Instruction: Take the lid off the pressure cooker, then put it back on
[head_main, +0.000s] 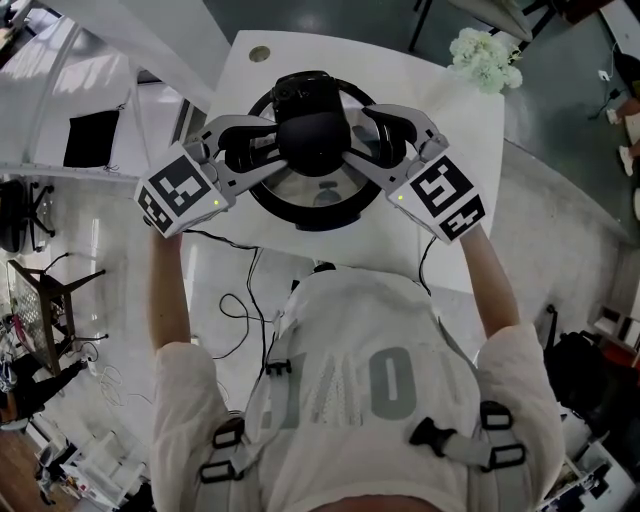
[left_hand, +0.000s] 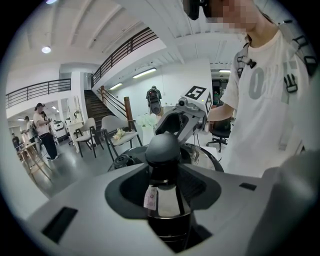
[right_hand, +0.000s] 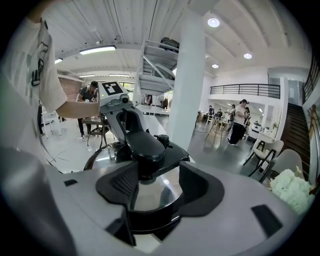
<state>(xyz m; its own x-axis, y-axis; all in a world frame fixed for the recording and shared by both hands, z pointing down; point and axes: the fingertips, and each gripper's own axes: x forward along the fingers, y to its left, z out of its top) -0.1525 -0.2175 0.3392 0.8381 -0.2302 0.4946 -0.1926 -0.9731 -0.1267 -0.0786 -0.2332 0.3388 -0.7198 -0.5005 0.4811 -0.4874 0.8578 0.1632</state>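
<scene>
Nearest the lens, a white shirt (head_main: 350, 380) crossed by grey harness straps is seen from above, and both bare forearms are stretched forward over a white worktop (head_main: 400, 70). At the left, the left tongs (head_main: 282, 145) are set on the black knob (head_main: 318, 135) of the lid (head_main: 322, 192). Their pads are drawn in close on the knob's neck from both sides, so the knob is gripped. In the middle, the pressure cooker (head_main: 315, 224) is stood on the worktop, and the steel lid is seated on it, ringed by the black rim. At the right, the right tongs (head_main: 355, 138) are placed about the same knob from the opposite side and are spread wider. One pad is laid against the knob, while the other is separated from it by a visible gap, so nothing is clamped there. Farther right, a bunch of pale flowers (head_main: 487, 55) is placed at the worktop's corner.
</scene>
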